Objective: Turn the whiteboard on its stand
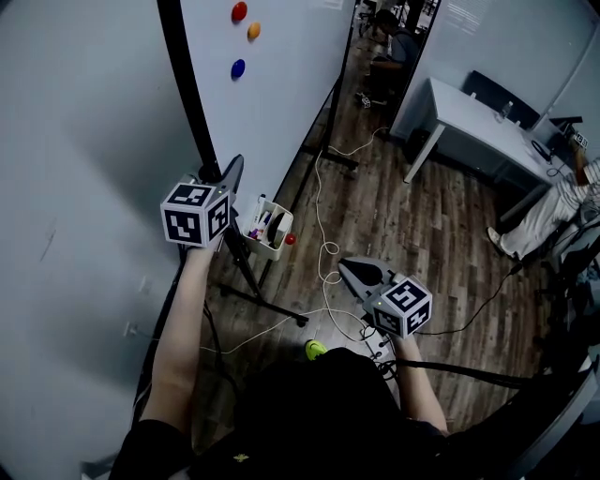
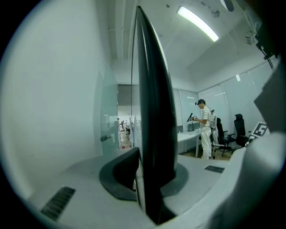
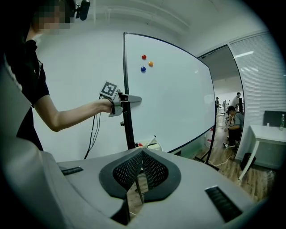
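At the near edge of the whiteboard (image 1: 281,94), the left gripper (image 1: 229,174) was raised on an outstretched arm against the black frame (image 1: 187,84). Its fingers (image 2: 121,172) were seen pinching that frame, which ran up between them and filled the middle of the left gripper view. The whiteboard was set upright on its stand (image 1: 267,305), on a wooden floor (image 1: 422,216) and just beside a grey wall (image 1: 75,187). Three magnets were stuck high on its face: one red (image 1: 239,11), one orange (image 1: 253,31) and one blue (image 1: 237,68). A white tray (image 1: 274,247) with markers in it was fixed low on the board, just below the left gripper.

The right gripper (image 1: 349,268) was held lower and to the right, apart from the board and over the floor. Its fingers (image 3: 128,171) were pressed together, with nothing caught between them. From its view the board's face and the left gripper at the frame were both shown.

White cables (image 1: 323,225) were trailed across the floor beside the stand. A small yellow-green object (image 1: 314,349), whose kind could not be told, was lying on the floor near the stand. A white counter (image 1: 469,112) was placed well apart, to the right. One person (image 1: 389,42) was seated beyond the board's far end, and another (image 1: 553,211) was partly shown at the right edge.
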`<state>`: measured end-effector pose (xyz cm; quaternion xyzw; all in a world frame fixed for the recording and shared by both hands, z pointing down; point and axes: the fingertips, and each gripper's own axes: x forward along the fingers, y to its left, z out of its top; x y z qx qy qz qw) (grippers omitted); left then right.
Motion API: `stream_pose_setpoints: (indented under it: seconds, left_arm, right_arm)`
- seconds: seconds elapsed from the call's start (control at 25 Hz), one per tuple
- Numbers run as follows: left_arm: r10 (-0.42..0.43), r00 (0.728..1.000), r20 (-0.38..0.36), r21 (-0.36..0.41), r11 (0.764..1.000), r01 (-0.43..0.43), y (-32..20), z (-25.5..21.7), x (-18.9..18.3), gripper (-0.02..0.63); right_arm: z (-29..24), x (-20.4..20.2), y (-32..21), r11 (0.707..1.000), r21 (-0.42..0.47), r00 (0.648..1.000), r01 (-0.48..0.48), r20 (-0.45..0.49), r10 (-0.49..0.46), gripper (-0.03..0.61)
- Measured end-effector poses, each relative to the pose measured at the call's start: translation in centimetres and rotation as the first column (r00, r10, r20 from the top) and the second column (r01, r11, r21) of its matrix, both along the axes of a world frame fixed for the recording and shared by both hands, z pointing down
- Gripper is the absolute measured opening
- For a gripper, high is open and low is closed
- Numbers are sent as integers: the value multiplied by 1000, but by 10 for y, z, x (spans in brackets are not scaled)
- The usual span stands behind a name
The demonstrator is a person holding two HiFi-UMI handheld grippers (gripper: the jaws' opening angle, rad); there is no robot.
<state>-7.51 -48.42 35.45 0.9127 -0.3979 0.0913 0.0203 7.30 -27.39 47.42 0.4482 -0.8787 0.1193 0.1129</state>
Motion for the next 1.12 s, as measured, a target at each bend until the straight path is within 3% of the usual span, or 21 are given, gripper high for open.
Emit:
stream_pose_setpoints:
  seconds: [1.12]
  left_arm:
    - [7, 999, -42, -66, 998, -10, 9, -6, -5, 52]
  right_arm:
    - [-3, 5, 16, 1000, -14, 1000, -12, 1, 12, -3]
